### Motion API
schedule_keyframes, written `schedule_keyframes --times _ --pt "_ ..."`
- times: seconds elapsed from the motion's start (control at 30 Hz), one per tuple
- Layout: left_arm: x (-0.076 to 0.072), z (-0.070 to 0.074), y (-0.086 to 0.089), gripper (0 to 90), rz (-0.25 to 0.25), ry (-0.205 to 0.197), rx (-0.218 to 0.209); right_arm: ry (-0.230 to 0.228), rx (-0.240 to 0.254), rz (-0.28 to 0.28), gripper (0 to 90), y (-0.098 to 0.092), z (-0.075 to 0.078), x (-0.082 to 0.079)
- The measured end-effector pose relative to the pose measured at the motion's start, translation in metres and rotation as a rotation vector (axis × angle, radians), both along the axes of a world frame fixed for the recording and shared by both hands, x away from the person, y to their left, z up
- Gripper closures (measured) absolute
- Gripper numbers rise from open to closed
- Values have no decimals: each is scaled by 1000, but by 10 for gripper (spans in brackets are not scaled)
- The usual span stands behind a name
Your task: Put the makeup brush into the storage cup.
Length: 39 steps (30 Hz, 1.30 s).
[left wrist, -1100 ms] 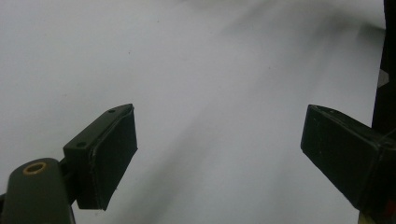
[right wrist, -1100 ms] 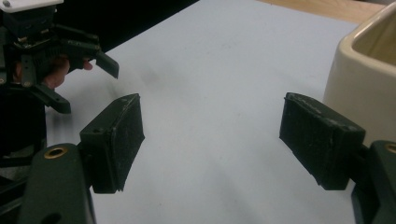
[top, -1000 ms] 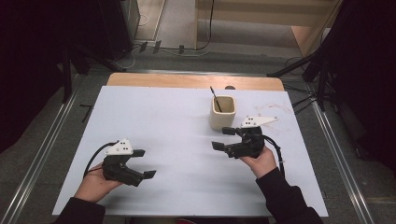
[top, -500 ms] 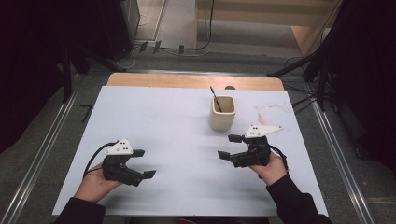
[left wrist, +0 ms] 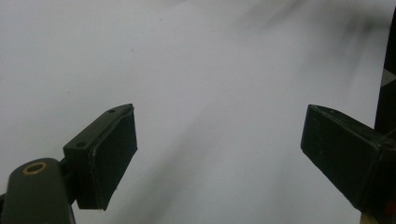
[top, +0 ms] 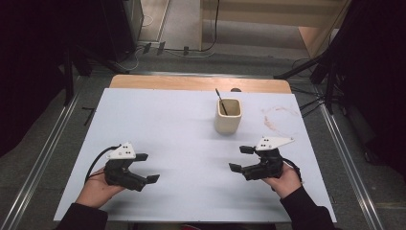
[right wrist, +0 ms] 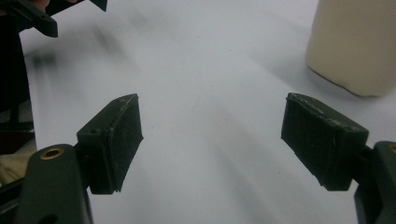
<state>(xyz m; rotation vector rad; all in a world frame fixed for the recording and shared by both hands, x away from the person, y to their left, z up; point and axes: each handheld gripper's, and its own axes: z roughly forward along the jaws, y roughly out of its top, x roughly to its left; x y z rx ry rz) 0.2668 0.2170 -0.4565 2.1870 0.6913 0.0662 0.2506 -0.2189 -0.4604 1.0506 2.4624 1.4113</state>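
— While both of your tools sit low over the near part of the desk (top: 167, 120), neither has anything in it: the left tool (top: 146, 167) has its jaws spread wide, and the right tool (top: 242, 159) is just as wide apart, bare white surface between them in both gripper views.

— So where is the thing I'm working with?

— The cream cup (top: 227, 116) stands upright toward the far edge, right of the middle, with a dark stick (top: 220, 101) leaning out of it. It is apart from your right tool, which lies nearer to you and closer to the right edge; the right gripper view catches the cup's side at its top right corner.

— Why hold them like that?

— As I judge it, spread jaws resting near the front edge keep both tools ready, with the right one placed for the shorter reach to the cup.
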Motion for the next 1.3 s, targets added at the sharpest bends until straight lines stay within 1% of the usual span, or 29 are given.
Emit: schedule_keyframes --times 0.2,0.3,0.37,0.43,0.53,0.63,0.77,0.87,0.97,1.13,1.3 --pt "0 0 0 109 1 0 0 -1 1 -18 215 -10 -4 -4" --pt "0 0 0 108 6 -3 -10 -6 -4 -28 215 -14 -5 -6" --pt "0 0 0 108 8 -3 -11 -10 -8 -25 215 -16 -7 -7" --pt "0 0 1 109 8 -5 -16 -25 -12 -17 215 -19 -9 -6" --pt "0 0 1 108 9 -5 -18 -21 3 -27 216 -22 -10 -4" --pt "1 -1 1 109 7 -5 -17 -9 2 -39 215 -25 -12 -2" --pt "1 -2 0 109 10 2 -14 -6 10 -51 215 -26 -14 2" --pt "1 -1 0 108 13 1 -16 -3 5 -54 216 -26 -16 5" --pt "2 -2 0 109 11 0 -12 1 -1 -60 216 -27 -17 6" --pt "2 -2 0 109 12 2 -4 8 -5 -54 216 -25 -17 6" --pt "2 -2 0 109 14 3 -6 10 -10 -53 217 -25 -18 6"
